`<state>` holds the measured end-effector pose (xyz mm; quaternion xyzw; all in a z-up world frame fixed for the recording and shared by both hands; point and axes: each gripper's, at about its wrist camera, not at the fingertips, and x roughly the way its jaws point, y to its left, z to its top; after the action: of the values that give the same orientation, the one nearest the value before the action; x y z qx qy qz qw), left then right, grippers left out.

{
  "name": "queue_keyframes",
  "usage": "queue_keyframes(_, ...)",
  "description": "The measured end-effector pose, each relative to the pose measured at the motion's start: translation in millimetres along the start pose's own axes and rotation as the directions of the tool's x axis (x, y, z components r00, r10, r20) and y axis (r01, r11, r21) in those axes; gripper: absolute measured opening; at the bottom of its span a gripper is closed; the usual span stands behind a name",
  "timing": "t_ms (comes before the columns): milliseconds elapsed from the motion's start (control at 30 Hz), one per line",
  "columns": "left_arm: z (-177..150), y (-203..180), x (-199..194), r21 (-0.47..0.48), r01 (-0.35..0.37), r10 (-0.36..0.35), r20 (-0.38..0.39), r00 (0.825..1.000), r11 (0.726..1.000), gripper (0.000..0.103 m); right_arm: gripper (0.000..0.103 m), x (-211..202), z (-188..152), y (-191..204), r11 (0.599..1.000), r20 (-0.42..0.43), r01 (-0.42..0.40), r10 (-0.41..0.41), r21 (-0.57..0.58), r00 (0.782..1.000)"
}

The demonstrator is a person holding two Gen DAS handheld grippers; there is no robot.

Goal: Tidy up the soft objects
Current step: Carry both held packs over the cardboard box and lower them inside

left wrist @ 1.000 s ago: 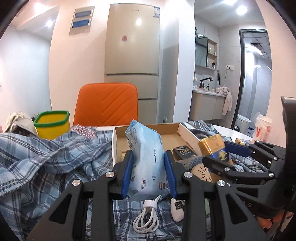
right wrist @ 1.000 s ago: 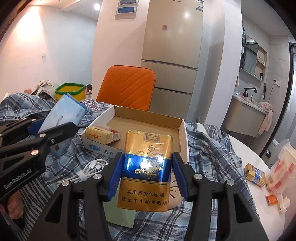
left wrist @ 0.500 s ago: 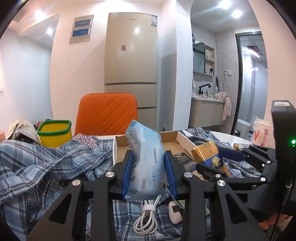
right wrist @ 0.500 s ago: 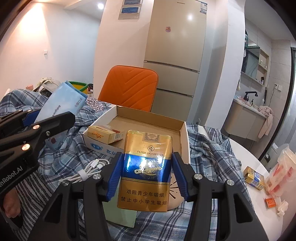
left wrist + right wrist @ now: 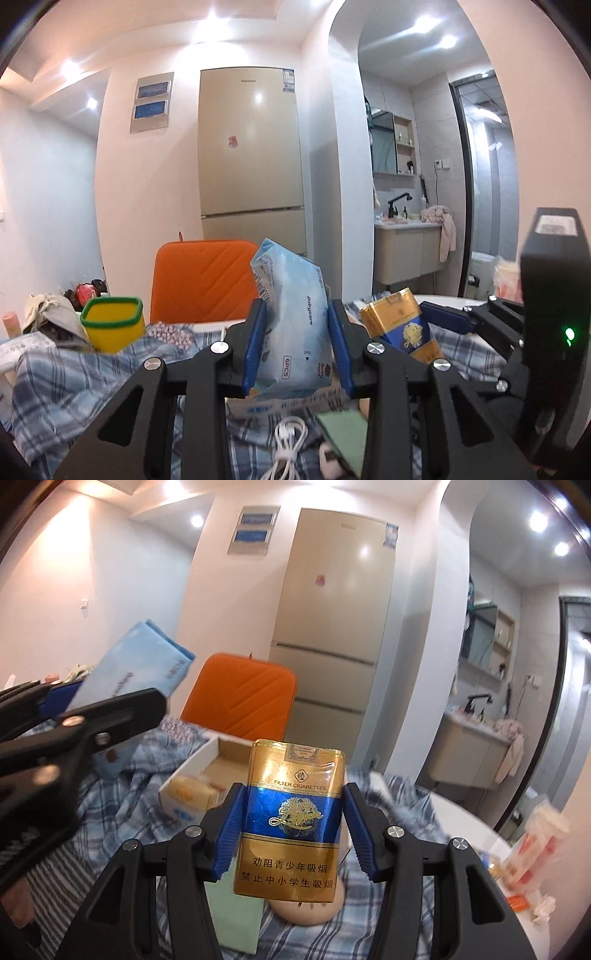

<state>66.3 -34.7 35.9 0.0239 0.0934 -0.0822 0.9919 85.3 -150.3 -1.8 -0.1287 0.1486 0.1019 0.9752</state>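
Observation:
My left gripper [image 5: 297,347] is shut on a light blue soft pack of wipes [image 5: 291,325], held upright above the table. The same wipes pack [image 5: 140,668] shows at the left of the right wrist view, clamped in the left gripper [image 5: 74,709]. My right gripper [image 5: 293,827] is shut on a gold and blue soft cigarette pack [image 5: 291,823], also lifted clear. That cigarette pack [image 5: 400,326] appears to the right of the wipes in the left wrist view. An open cardboard box [image 5: 218,753] lies below on the blue plaid cloth [image 5: 125,819].
An orange chair [image 5: 205,280] stands behind the table, a yellow tub with green rim [image 5: 112,325] at the left. A coiled white cable [image 5: 288,446], a pale green card [image 5: 232,912] and a yellow small box [image 5: 192,794] lie below. Snack packets [image 5: 532,845] sit at the right edge.
Both grippers have risen with their packs still clamped; the table and box have dropped lower in both views and more of the room shows.

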Motion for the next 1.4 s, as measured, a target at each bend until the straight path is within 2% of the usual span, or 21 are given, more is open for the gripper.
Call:
queue_keyframes(133, 16.4, 6.8, 3.2, -0.060, 0.028, -0.024, 0.053, 0.998, 0.998, 0.033, 0.055, 5.8, 18.8, -2.2, 0.998, 0.044, 0.055, -0.055, -0.009, 0.998)
queue_keyframes(233, 26.5, 7.4, 7.0, -0.048, 0.006, -0.001, 0.105, 0.994, 0.999, 0.033, 0.055, 13.3, 31.9, -5.6, 0.996, 0.071, 0.087, -0.087, 0.007, 0.994)
queue_keyframes(333, 32.3, 13.0, 17.7, -0.091, 0.004, 0.006, 0.111, 0.994, 0.996, 0.033, 0.055, 25.1, 39.0, -9.0, 0.995, 0.088, 0.096, -0.098, 0.031, 0.991)
queue_keyframes(433, 31.2, 12.3, 28.2, -0.105, -0.014, 0.026, 0.119, 0.993, 0.994, 0.033, 0.055, 37.2, 35.0, -8.8, 0.993, 0.114, 0.112, -0.116, 0.042, 0.987)
queue_keyframes(533, 24.2, 11.5, 39.4, -0.101, -0.016, 0.029, 0.126, 0.992, 0.995, 0.033, 0.055, 52.3, 17.3, -4.6, 0.990, 0.143, 0.135, -0.140, 0.050, 0.980)
queue_keyframes(700, 1.5, 20.8, 55.5, -0.139, -0.002, 0.014, 0.080, 0.997, 0.990, 0.033, 0.055, 78.8, 1.4, -2.7, 0.998, 0.047, 0.060, -0.062, 0.036, 0.997)
queue_keyframes(833, -9.7, 18.5, 63.6, -0.084, -0.038, 0.042, 0.057, 0.997, 0.996, 0.033, 0.055, 90.4, -1.9, -8.0, 0.998, 0.008, 0.019, -0.019, 0.066, 1.000)
queue_keyframes(933, -12.7, 27.9, 72.7, -0.134, -0.033, 0.035, 0.017, 0.999, 0.990, 0.033, 0.055, 100.6, -4.4, -12.6, 0.996, -0.039, 0.002, 0.001, 0.088, 0.999)
queue_keyframes(1100, -16.1, 35.1, 87.0, -0.158, -0.021, 0.012, -0.057, 0.998, 0.987, 0.033, 0.055, 122.3, -0.5, -29.8, 0.990, -0.118, -0.031, 0.047, 0.138, 0.992)
queue_keyframes(1200, -11.4, 37.8, 95.0, -0.158, -0.051, 0.037, -0.095, 0.995, 0.986, 0.033, 0.055, 136.4, -0.4, -34.0, 0.989, -0.158, -0.039, 0.062, 0.144, 0.986)
queue_keyframes(1400, 2.8, 39.9, 106.2, -0.165, -0.063, 0.038, -0.151, 0.988, 0.984, 0.033, 0.059, 159.3, -17.9, -41.4, 0.977, -0.246, -0.063, 0.113, 0.204, 0.963)
